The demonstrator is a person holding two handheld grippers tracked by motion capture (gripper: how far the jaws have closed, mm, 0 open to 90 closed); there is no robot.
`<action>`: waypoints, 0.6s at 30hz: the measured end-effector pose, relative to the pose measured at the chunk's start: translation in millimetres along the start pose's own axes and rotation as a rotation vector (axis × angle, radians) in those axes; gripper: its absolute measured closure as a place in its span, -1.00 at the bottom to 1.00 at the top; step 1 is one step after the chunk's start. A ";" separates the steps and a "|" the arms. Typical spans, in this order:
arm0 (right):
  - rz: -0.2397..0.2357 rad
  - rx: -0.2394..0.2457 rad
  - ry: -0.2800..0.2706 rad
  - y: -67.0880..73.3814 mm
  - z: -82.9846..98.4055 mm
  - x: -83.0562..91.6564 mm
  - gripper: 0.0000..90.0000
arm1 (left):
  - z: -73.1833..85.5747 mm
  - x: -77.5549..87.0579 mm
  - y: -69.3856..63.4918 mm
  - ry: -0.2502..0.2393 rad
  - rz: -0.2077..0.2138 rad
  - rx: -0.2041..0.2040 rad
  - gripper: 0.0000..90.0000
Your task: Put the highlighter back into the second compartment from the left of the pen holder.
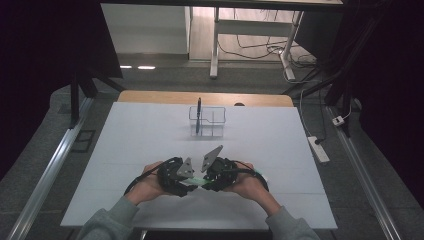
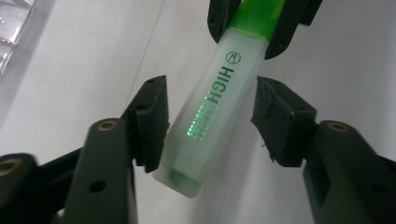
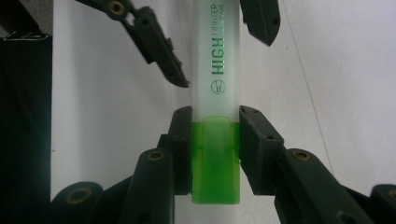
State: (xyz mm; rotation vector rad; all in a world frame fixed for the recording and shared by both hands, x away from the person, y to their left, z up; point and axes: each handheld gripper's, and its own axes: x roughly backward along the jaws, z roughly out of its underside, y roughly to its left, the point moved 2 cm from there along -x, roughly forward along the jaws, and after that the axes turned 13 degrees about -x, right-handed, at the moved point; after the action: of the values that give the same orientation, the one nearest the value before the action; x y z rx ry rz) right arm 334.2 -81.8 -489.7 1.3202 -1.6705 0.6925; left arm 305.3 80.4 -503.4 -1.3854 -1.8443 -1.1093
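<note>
A highlighter (image 1: 198,183) with a frosted body and green cap hangs level between my two grippers, near the table's front edge. My right gripper (image 3: 215,135) is shut on the green cap (image 3: 215,158), pads pressing both sides. The frosted body (image 2: 210,116) lies between the jaws of my left gripper (image 2: 210,107); one pad sits against it, the other stands a little off, so that gripper is open. In the high view the left gripper (image 1: 190,186) and right gripper (image 1: 205,182) face each other tip to tip.
A clear pen holder (image 1: 214,120) stands at the back middle of the white table cover (image 1: 150,140) with a dark pen (image 1: 198,115) upright in it. A power strip (image 1: 318,148) lies on the floor to the right.
</note>
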 end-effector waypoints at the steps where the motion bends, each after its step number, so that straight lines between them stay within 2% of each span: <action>1: -0.002 -0.007 0.004 0.9 0.4 0.2 0.49 | -0.2 -0.3 -0.4 0.002 0.001 -0.007 0.08; 6: -0.011 0.018 -0.004 1.6 -0.4 1.4 0.49 | 0.1 -4.2 -3.7 0.036 0.006 -0.048 0.21; 10: -0.014 0.041 -0.001 2.5 -0.4 3.7 0.49 | -1.1 -5.0 -6.4 0.033 0.025 -0.066 0.29; 12: -0.016 0.057 0.001 2.3 -0.6 5.3 0.48 | -1.1 -5.5 -6.9 0.038 0.034 -0.088 0.33; 14: -0.031 0.054 -0.036 1.8 -0.8 5.8 0.47 | -1.5 -7.6 -9.4 0.044 0.040 -0.098 0.38; 16: -0.037 0.029 -0.059 2.0 -1.1 9.7 0.47 | -2.3 -9.3 -10.8 0.042 0.041 -0.107 0.43; 18: -0.038 0.020 -0.071 1.7 -0.8 11.8 0.46 | -2.1 -8.7 -10.2 0.037 0.034 -0.099 0.44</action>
State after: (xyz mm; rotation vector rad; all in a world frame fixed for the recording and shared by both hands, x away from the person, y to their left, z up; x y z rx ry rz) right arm 332.1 -86.2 -478.8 1.4021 -1.6943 0.6486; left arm 298.2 73.2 -512.3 -1.4359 -1.7548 -1.2153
